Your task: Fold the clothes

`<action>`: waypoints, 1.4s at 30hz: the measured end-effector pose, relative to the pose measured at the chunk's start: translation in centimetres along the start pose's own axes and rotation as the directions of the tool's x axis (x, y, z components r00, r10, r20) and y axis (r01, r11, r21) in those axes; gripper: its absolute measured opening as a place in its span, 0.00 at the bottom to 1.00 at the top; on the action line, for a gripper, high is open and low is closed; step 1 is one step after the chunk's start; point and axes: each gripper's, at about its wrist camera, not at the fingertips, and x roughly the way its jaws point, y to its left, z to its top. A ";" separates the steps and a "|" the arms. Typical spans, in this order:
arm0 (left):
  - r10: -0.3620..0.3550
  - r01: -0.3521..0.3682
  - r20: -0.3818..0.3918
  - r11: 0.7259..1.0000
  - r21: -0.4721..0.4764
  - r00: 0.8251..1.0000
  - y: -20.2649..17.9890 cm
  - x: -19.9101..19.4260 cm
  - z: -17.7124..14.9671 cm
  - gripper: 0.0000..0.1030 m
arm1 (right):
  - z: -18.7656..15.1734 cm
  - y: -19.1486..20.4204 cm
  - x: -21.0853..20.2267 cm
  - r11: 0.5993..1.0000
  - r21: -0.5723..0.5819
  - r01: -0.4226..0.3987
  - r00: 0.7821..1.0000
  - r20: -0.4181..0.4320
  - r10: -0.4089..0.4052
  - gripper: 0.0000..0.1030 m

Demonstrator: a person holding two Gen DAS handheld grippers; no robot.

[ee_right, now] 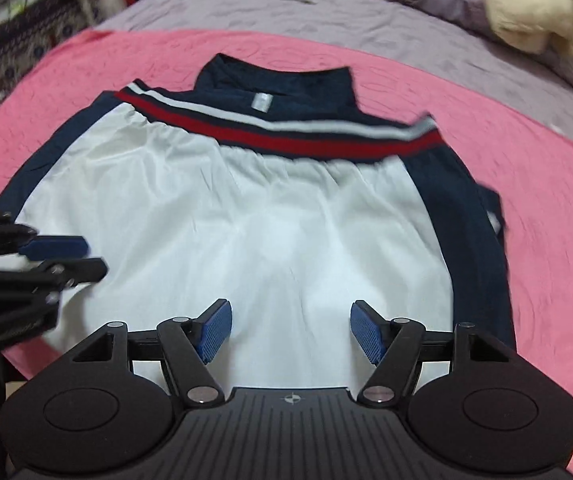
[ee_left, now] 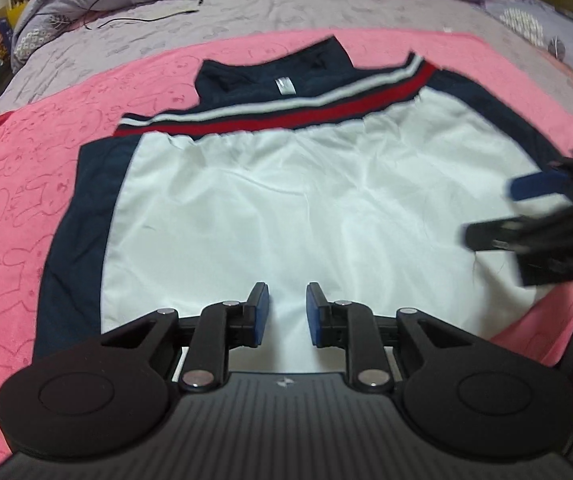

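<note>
A white jacket (ee_left: 286, 208) with navy sides, a red, white and navy striped hem band (ee_left: 270, 114) and a navy collar lies folded flat on a pink blanket (ee_left: 18, 184). It fills the middle of the right wrist view (ee_right: 246, 232) too. My left gripper (ee_left: 288, 312) is open with a narrow gap, empty, above the white cloth's near edge. My right gripper (ee_right: 290, 332) is open wide and empty above the same near edge. Each gripper shows in the other's view: the right one (ee_left: 526, 208) at the jacket's right side, the left one (ee_right: 62, 256) at its left side.
The pink blanket (ee_right: 546, 240) lies on a lilac bedspread (ee_left: 286, 12). A black cable (ee_left: 142, 8) lies at the back left. Crumpled bedding and a cream cloth (ee_right: 526, 4) sit at the back. Cluttered bags (ee_right: 26, 32) stand beside the bed's left side.
</note>
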 end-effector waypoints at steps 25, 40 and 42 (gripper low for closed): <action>-0.098 0.098 0.000 0.995 0.024 0.995 -1.8 0.0 -0.1 0.39 | -12.0 -14.3 -0.1 0.734 0.633 -0.246 0.964 0.239 0.117 0.64; -0.009 0.018 0.082 0.994 -0.111 0.997 6.4 -4.7 -0.7 0.42 | -4.7 -7.9 -5.5 0.856 0.434 -0.282 0.902 0.423 0.082 0.21; 0.059 -0.042 0.091 0.983 -0.178 0.994 9.9 -5.8 -1.6 0.42 | -1.5 -3.2 -7.6 0.922 0.267 -0.281 0.882 0.451 0.137 0.21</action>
